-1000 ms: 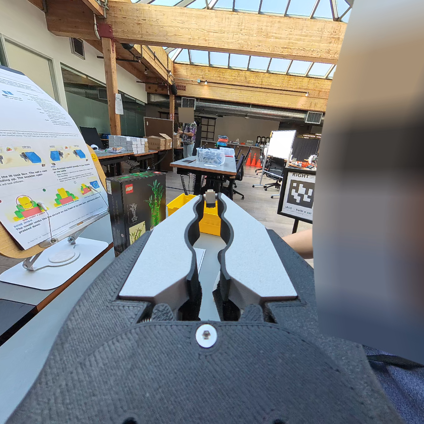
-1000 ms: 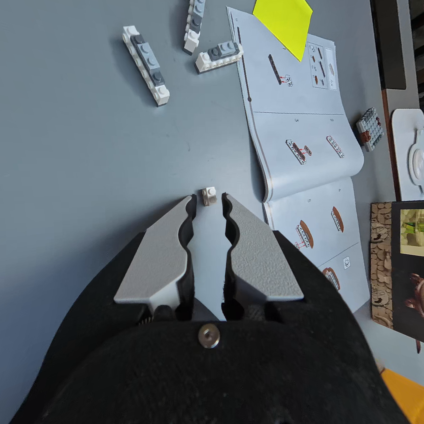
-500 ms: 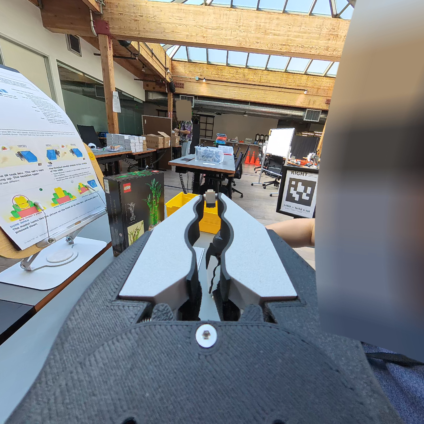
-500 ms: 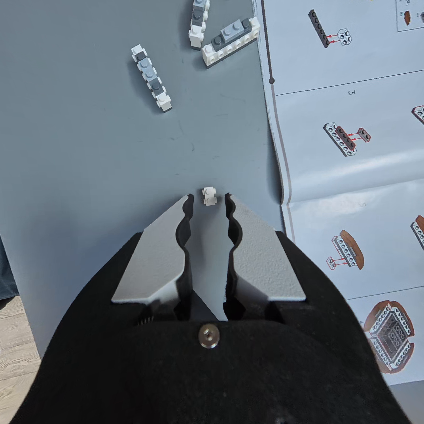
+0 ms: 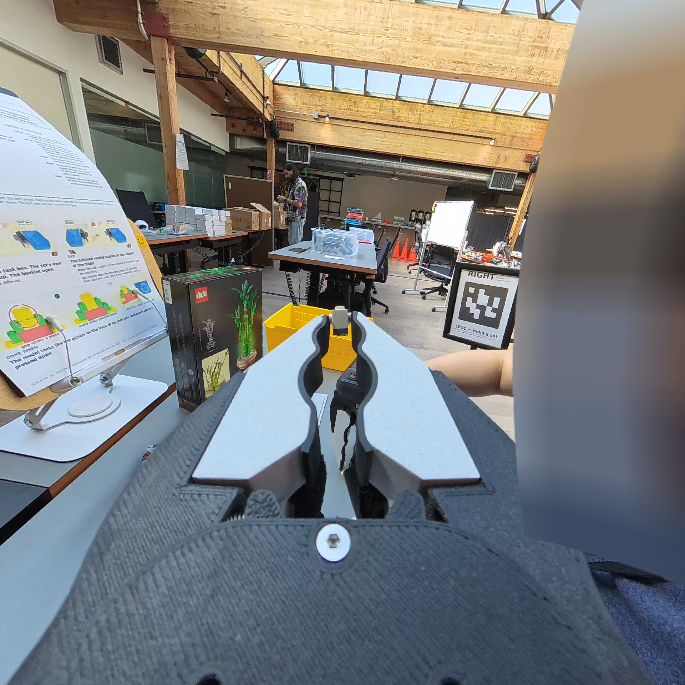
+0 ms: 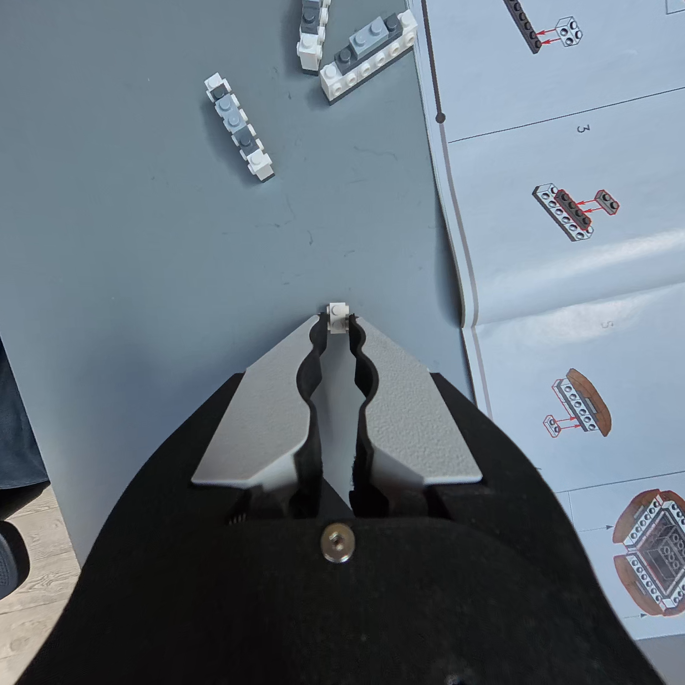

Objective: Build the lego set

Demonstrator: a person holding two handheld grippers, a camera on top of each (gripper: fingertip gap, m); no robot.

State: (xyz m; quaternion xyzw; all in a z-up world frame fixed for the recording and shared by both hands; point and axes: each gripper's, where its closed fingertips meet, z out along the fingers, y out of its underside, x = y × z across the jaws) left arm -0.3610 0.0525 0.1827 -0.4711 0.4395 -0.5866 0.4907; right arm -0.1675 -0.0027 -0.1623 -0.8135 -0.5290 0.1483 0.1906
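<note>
My left gripper [image 5: 339, 321] is raised above the table and shut on a small pale brick [image 5: 339, 317] held at its fingertips. My right gripper [image 6: 338, 321] points down at the grey table [image 6: 148, 259] and is shut on a small white brick [image 6: 338, 317] at its tips. It also shows in the left wrist view [image 5: 350, 385], low between the left fingers. Three grey-and-white brick strips lie beyond it: one to the left [image 6: 239, 126], two at the top [image 6: 367, 48] [image 6: 311, 33]. The open instruction booklet [image 6: 574, 259] lies to the right.
A black set box [image 5: 218, 330], a yellow bin [image 5: 296, 326], an instruction sheet on a stand [image 5: 55, 259] and a marker sign [image 5: 482, 307] stand around. A forearm [image 5: 470, 370] reaches in from the right. The table edge [image 6: 55, 482] runs near the right gripper's left. The grippers' ends are close to 40 cm from one another.
My right gripper has closed its fingers on the small white brick, after shifting along the table beside the booklet. It now shows between the left fingers. The left gripper still holds its brick.
</note>
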